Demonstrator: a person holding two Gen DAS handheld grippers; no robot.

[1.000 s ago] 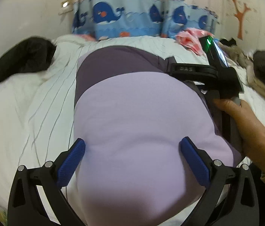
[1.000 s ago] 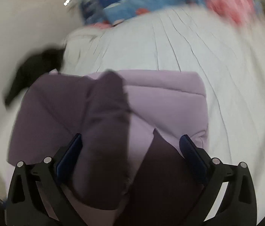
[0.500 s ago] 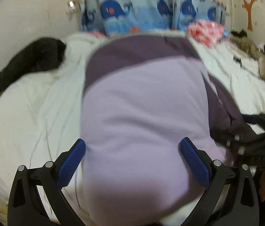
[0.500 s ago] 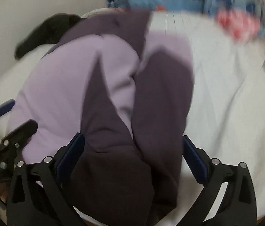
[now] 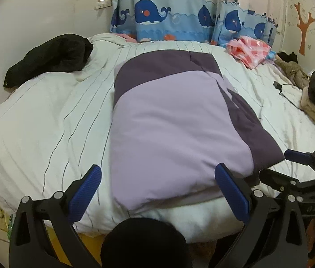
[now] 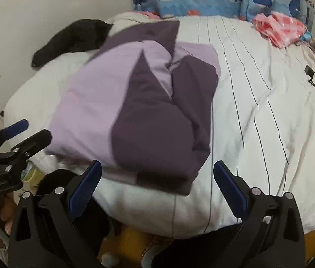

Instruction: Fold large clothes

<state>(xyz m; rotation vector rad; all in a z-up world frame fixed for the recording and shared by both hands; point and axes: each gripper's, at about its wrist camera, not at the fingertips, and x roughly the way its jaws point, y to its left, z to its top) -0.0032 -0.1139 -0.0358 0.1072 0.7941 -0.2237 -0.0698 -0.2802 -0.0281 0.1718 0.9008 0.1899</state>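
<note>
1. The purple garment [image 5: 175, 122] lies folded lengthwise on the bed [image 5: 45, 122], its near hem at the bed's front edge.
2. The left claw [image 5: 157, 185] and right claw [image 6: 157, 178] both gape empty, just short of that hem, one at each near corner.
3. A good next fold probably means pinching both hem corners evenly and carrying them toward the garment's far end.

Striped white bed [image 5: 45, 116] under purple garment [image 5: 170, 125], black clothes [image 5: 54, 55].
</note>
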